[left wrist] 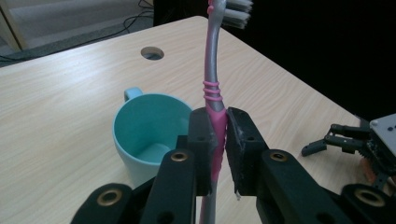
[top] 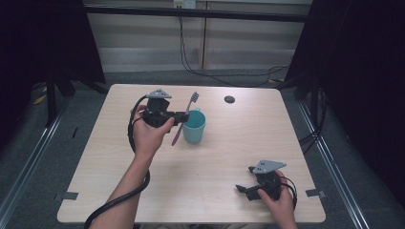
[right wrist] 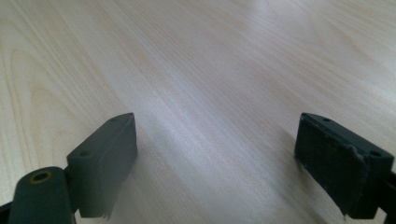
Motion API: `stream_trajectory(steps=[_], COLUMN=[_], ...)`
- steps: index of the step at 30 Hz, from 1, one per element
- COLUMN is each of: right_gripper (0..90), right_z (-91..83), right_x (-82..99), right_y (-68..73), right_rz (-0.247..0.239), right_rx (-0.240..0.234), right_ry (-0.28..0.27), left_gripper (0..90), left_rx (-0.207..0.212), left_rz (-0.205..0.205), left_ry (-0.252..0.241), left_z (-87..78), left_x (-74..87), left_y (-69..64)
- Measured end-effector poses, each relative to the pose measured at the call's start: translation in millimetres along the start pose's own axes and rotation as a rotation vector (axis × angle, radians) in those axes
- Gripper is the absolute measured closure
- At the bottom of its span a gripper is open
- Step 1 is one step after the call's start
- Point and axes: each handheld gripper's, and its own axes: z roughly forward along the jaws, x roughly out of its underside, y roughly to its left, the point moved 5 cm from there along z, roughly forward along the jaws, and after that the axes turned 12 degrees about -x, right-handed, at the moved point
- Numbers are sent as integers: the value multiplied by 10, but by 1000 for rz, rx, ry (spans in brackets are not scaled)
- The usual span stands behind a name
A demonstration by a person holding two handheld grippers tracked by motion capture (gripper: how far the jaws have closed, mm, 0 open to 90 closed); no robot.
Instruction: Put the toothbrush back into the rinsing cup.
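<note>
A pale wooden worktop (top: 229, 152) (with a round hole (top: 229, 99) near its far edge) carries a teal cup (top: 194, 127), standing upright.

Even overhead lighting; pale sheen on table (right wrist: 196, 112) at 12 o'clock; soft shadows under jaws; black surroundings; mild blur throughout.

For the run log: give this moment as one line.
left gripper: shut on toothbrush, held beside teal cup | right gripper: open over table
</note>
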Motion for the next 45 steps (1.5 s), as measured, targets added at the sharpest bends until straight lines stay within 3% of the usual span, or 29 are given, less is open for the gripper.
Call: stream_trajectory(steps=[21,30,45], right_gripper=[126,126,126], right_z=[-1,0,0], right_x=[0,0,0], right_y=[0,0,0], right_rz=[0,0,-1], right_rx=[2,0,0], right_ry=[1,0,0], left_gripper=[809,809,808], left_rx=[5,16,29], left_rz=[-25,1,-18], left_ry=[-66,-87,-127], left_z=[93,124,218], left_x=[-152,-236,-318], left_y=[9,-5,19])
